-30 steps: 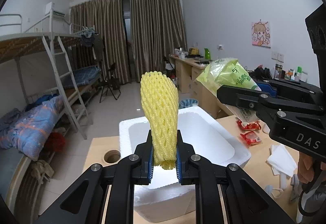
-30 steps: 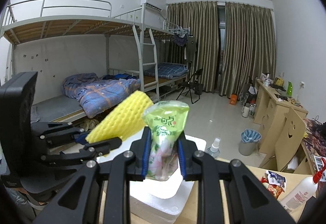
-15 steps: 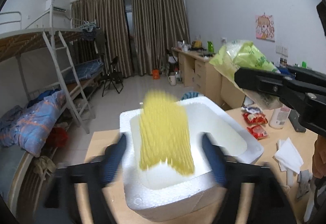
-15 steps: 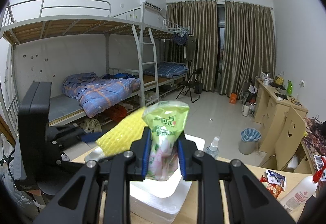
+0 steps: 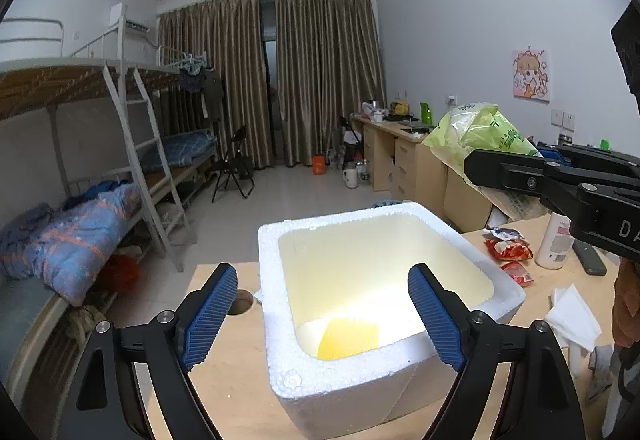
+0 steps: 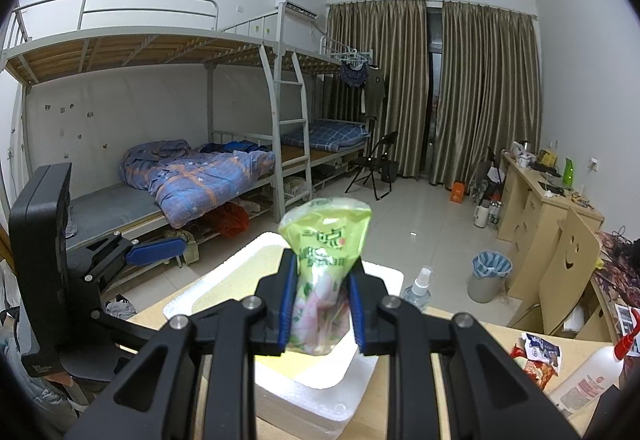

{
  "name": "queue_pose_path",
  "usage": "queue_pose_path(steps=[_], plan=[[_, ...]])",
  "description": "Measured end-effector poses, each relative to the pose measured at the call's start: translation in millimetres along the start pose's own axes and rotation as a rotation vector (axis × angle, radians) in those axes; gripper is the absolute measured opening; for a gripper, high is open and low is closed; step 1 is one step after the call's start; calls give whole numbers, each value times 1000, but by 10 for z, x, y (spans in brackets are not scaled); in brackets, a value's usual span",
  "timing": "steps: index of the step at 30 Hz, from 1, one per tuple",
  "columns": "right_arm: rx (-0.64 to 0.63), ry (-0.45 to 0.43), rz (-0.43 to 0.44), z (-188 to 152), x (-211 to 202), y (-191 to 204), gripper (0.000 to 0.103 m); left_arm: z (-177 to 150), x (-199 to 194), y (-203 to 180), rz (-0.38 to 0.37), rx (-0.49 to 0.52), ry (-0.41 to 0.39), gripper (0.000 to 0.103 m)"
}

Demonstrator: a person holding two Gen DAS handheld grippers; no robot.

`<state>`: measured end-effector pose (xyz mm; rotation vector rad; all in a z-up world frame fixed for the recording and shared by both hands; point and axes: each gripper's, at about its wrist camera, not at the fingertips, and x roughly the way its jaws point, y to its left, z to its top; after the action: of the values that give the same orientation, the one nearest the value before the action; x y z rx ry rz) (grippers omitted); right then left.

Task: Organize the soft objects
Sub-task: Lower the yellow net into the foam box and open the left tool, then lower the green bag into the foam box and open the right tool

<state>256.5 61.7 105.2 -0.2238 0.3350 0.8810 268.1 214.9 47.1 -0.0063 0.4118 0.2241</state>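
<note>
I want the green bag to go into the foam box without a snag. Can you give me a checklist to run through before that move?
1. Yellow foam net lies inside the foam box: ok.
2. Left hand-held gripper has let go; its jaws have just been opening and nothing is between them: ok.
3. Left hand-held gripper is out of the drop path: not ok, it hangs at the box's near rim.
4. Right hand-held gripper clamps the green bag firmly: ok.
5. Box has room beside the net: ok, most of the floor shows bare.
6. Bag is directly above the opening: cannot tell.
</note>
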Motion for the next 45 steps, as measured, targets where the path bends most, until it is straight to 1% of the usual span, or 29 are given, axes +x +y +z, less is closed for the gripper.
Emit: queue_pose_path(steps=[5,8,10,14,16,18,21,23,26,28,29,30,37,45], plan=[[6,18,13,-10,69,-28,28,-67,4,-2,-36,-7,3,88],[10,22,16,6,87,-58,28,-121,-44,4,-64,-16,-11,88],[11,25,23,7,99,-72,28,-154,-82,24,-68,-32,-23,88],[9,33,27,0,143,-71,28,-196,-134,51,-79,-57,-57,96],[10,40,33,-4,170,-69,28,-217,-157,63,-94,-69,-69,97],[12,45,41,-13,183,-81,28,-242,-182,58,-93,-64,-86,98],[14,51,47,-11,209,-93,28,-269,-185,34,-70,-49,-90,98],[19,47,52,-11,219,-104,29,-286,-175,29,-79,-58,-86,99],[35,53,54,-25,265,-138,35,-308,-179,-1,-86,-49,-84,99],[44,63,65,-49,293,-142,43,-313,-192,-18,-88,-41,-88,99],[44,64,68,-58,300,-141,52,-314,-197,-25,-89,-38,-91,99],[45,61,66,-59,290,-154,55,-318,-202,-30,-88,-36,-92,99],[46,56,64,-73,253,-153,57,-338,-147,-31,-93,-48,-60,99],[46,63,58,-72,245,-113,59,-357,-111,-60,-81,-38,-47,99]])
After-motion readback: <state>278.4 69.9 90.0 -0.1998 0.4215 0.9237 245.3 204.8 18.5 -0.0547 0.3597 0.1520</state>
